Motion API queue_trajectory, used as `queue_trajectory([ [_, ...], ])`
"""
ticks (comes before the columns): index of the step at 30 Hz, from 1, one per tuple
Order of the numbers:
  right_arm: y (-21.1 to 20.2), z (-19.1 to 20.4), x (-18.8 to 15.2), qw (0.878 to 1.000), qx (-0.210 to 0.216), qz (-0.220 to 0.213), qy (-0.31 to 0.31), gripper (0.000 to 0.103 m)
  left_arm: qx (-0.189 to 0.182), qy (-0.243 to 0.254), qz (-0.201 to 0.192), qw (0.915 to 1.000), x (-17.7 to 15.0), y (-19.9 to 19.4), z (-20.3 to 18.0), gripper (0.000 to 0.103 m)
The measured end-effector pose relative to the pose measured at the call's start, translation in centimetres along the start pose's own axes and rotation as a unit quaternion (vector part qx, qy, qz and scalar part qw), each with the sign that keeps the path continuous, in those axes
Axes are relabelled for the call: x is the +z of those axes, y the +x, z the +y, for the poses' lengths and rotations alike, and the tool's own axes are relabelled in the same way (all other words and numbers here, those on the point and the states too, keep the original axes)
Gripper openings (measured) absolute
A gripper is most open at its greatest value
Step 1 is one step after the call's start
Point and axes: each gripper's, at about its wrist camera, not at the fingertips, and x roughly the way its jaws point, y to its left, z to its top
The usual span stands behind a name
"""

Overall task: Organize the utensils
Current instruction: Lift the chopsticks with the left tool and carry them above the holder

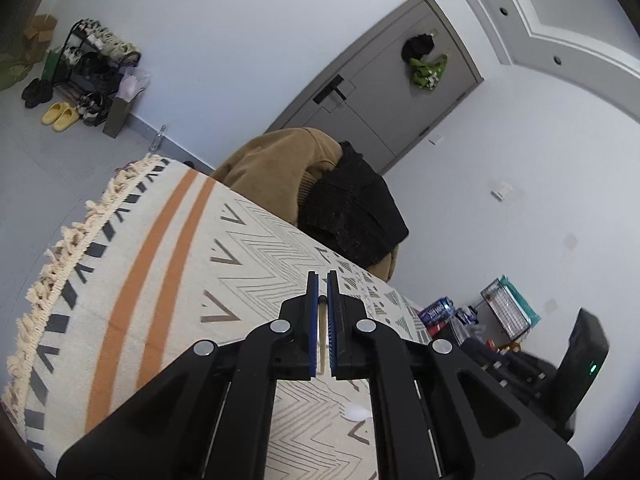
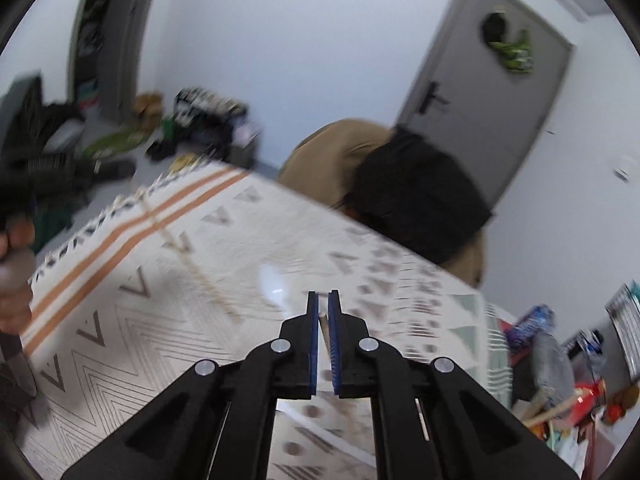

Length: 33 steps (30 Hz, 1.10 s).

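A home: shoe rack [image 1: 96,68] by the wall, tasselled tablecloth [image 1: 168,264], jacket-draped chair [image 1: 280,168].

From my left wrist view, the patterned tablecloth [image 1: 168,248] lies bare across the whole stretch ahead to its fringed edge; I see open passage there. At the far edge a chair draped with a brown jacket [image 1: 276,160] and a black garment [image 1: 352,208] stands as a barrier. To the right, clutter [image 1: 460,316] crowds beside the table. From my right wrist view, a white spoon [image 2: 274,280] lies on the cloth just ahead, and a hand [image 2: 14,276] occupies the left edge.
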Motion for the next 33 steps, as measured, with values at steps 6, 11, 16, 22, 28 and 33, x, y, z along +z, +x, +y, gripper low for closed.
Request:
queue_trajectory([
  [6, -5.5, -6.8, -0.3, 0.994, -0.010, -0.064, 0.087, 0.005, -0.012, 0.046, 0.011, 0.9988, -0.4, 0.0, -5.1, 0.005],
  [11, -10.3, -10.7, -0.9, 0.984, -0.021, -0.119, 0.134, 0.005, -0.023, 0.087, 0.007, 0.9959, 0.0, -0.2, -9.8, 0.005],
  [16, -13.6, -13.6, -1.7, 0.974, -0.038, -0.153, 0.164, 0.005, -0.033, 0.120, 0.004, 0.9922, 0.3, -0.1, -14.1, 0.005],
  [22, -16.3, -16.3, -3.1, 0.961, -0.056, -0.188, 0.197, 0.005, -0.054, 0.164, 0.007, 0.9849, -0.1, 0.5, -19.8, 0.005],
  [28, -18.0, -18.8, -5.1, 0.955, -0.060, -0.191, 0.217, 0.005, -0.081, 0.195, 0.018, 0.9773, -1.6, 1.0, -24.6, 0.005],
  [33, -17.4, -20.1, -6.8, 0.954, -0.056, -0.187, 0.229, 0.005, -0.096, 0.210, 0.029, 0.9725, -2.9, 1.9, -27.3, 0.005],
])
